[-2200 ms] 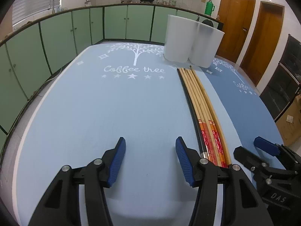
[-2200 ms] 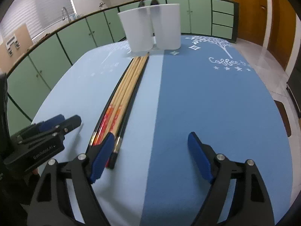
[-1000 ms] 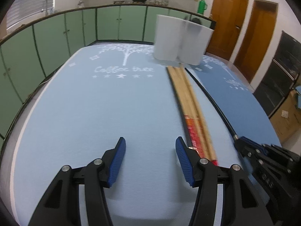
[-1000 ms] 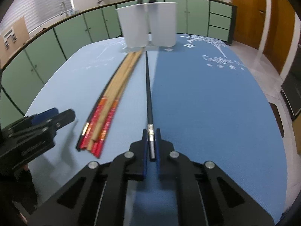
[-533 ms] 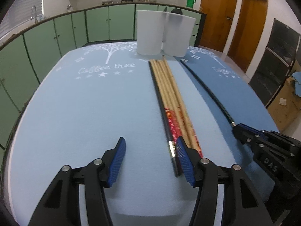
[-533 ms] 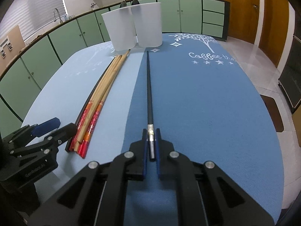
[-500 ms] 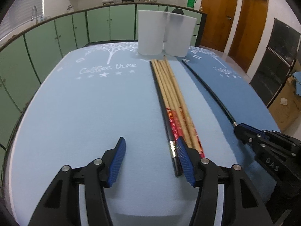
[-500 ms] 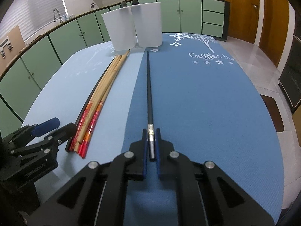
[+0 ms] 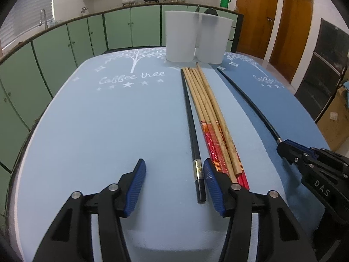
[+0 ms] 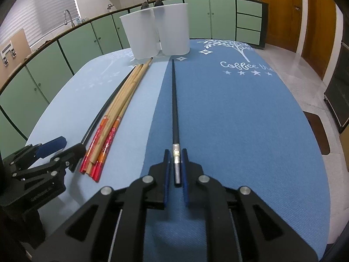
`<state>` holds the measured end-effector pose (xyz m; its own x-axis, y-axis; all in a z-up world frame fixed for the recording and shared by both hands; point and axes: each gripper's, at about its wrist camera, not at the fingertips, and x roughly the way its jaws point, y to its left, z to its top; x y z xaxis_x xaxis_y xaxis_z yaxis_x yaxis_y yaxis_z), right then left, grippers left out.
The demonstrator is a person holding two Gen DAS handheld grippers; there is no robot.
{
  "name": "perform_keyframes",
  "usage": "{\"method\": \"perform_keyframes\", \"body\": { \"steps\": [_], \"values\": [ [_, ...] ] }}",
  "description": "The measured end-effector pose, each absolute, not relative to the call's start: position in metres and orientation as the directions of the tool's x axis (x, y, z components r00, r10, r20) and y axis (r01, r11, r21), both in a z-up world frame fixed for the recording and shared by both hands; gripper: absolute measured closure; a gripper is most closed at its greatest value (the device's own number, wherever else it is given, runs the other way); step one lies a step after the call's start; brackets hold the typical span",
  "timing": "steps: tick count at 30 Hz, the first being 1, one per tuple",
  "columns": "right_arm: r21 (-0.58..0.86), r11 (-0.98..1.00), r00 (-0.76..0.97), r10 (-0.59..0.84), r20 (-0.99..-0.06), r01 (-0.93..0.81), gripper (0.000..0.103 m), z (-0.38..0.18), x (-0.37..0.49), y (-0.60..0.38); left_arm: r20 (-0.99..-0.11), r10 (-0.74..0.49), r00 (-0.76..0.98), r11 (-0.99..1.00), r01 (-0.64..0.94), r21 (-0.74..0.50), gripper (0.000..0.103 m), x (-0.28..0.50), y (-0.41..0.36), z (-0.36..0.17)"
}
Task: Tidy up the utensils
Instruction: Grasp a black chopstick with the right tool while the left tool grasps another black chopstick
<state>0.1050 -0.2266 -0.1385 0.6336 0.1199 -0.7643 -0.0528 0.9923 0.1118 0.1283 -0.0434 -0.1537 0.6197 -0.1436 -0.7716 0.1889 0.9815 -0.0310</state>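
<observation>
Black chopstick pulled clear of the bundle

Your right gripper (image 10: pixel 176 172) now pinches a black chopstick (image 10: pixel 173 100); your left gripper (image 9: pixel 173 183), spread, nears its mate (image 9: pixel 192 126).

Matt woven cloth table mats (image 10: pixel 240 113)

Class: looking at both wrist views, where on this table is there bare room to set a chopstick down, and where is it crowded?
Bare: the light-blue mat left of the chopstick bundle, and the dark-blue mat right of the black chopstick held in the right claw. Crowded: around the bundle and near the two white containers.
</observation>
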Motion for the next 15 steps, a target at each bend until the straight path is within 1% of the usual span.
{"method": "perform_keyframes", "body": {
  "steps": [1, 2, 3, 5, 6, 7, 8, 9, 15],
  "values": [
    [0.111, 0.992, 0.634, 0.120, -0.764, -0.054, 0.092, -0.1390, 0.1048, -0.2263, -0.770, -0.144, 0.621, 0.981, 0.189, -0.031, 0.055, 0.1282, -0.0437, -0.1536],
    [0.111, 0.992, 0.634, 0.120, -0.764, -0.054, 0.092, -0.1394, 0.1051, -0.2265, -0.768, -0.146, 0.623, 0.982, 0.188, -0.034, 0.061, 0.1278, -0.0440, -0.1533],
    [0.112, 0.992, 0.635, 0.121, -0.763, -0.055, 0.092, -0.1396, 0.1052, -0.2267, -0.767, -0.145, 0.625, 0.982, 0.187, -0.034, 0.071, 0.1280, -0.0442, -0.1531],
    [0.117, 0.992, 0.635, 0.126, -0.762, -0.056, 0.092, -0.1395, 0.1051, -0.2278, -0.764, -0.158, 0.625, 0.979, 0.198, -0.040, 0.082, 0.1268, -0.0466, -0.1527],
    [0.118, 0.992, 0.635, 0.125, -0.762, -0.054, 0.094, -0.1396, 0.1052, -0.2282, -0.764, -0.156, 0.627, 0.979, 0.200, -0.035, 0.086, 0.1257, -0.0483, -0.1527],
    [0.119, 0.992, 0.636, 0.125, -0.762, -0.052, 0.094, -0.1396, 0.1052, -0.2284, -0.763, -0.154, 0.628, 0.979, 0.201, -0.033, 0.088, 0.1252, -0.0497, -0.1526],
    [0.118, 0.992, 0.636, 0.123, -0.762, -0.050, 0.096, -0.1397, 0.1053, -0.2285, -0.762, -0.156, 0.628, 0.979, 0.203, -0.033, 0.093, 0.1246, -0.0507, -0.1524],
    [0.119, 0.992, 0.636, 0.123, -0.761, -0.050, 0.096, -0.1397, 0.1052, -0.2288, -0.762, -0.154, 0.629, 0.979, 0.199, -0.034, 0.096, 0.1242, -0.0508, -0.1524],
    [0.135, 0.990, 0.642, 0.135, -0.755, -0.050, 0.097, -0.1373, 0.1039, -0.2306, -0.757, -0.173, 0.630, 0.980, 0.183, -0.072, 0.096, 0.1237, -0.0447, -0.1479]
  ]
}}
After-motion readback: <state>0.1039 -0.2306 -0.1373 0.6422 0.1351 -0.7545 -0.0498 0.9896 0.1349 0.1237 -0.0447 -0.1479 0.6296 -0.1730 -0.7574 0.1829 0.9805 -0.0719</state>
